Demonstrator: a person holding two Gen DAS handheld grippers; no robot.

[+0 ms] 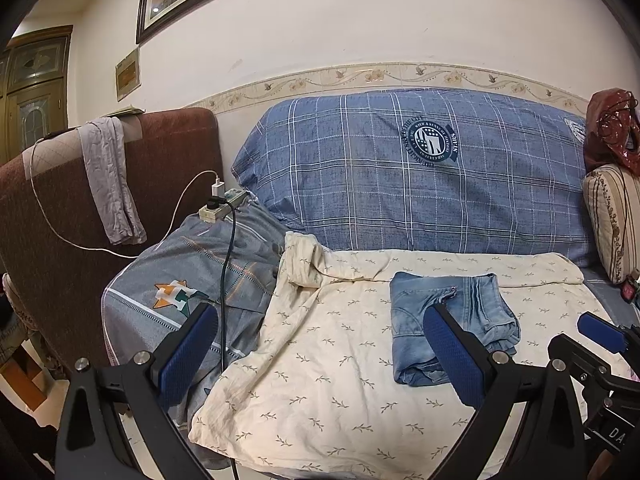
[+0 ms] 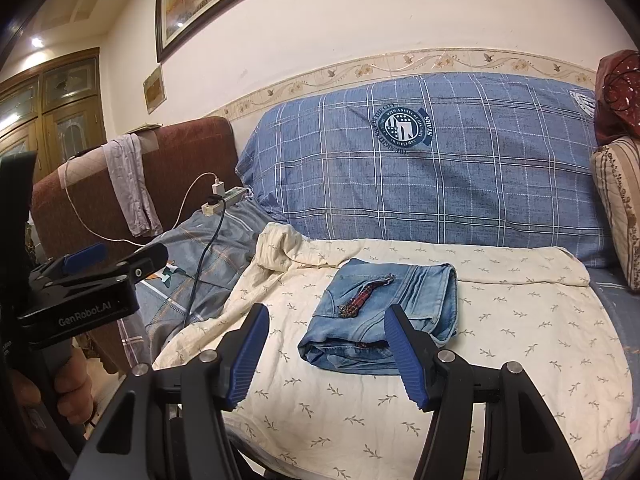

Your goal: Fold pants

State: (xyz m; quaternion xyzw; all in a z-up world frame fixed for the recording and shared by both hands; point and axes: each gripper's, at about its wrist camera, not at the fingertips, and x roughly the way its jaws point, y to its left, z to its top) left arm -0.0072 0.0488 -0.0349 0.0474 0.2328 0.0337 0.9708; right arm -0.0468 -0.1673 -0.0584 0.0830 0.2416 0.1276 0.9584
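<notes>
I am looking at the folded pair of light-blue denim pants (image 2: pixel 380 320), which is lying as a compact bundle on the cream leaf-print sheet (image 2: pixel 500 320), a small red plaid strip showing at its top face. I am holding my right gripper (image 2: pixel 326 356) just short of the bundle's near edge, its jaws standing apart with nothing between the blue pads. My left gripper (image 1: pixel 320 356) is hanging further left, over the sheet, also spread wide and empty; its right finger is covering part of the pants (image 1: pixel 452 320) in that view. Nothing is lying between the grippers and the denim.

Behind the sheet, a large blue checked pillow with a round emblem (image 2: pixel 420 168) is leaning against the wall. To the left, a grey patterned quilt (image 1: pixel 192 272) is bunching up beside the sheet, with a white power strip (image 1: pixel 222 204) sitting on it and a black cable (image 1: pixel 226 264) trailing down across it. A grey cloth (image 1: pixel 110 184) is draping over the brown sofa back (image 1: pixel 168 148).
</notes>
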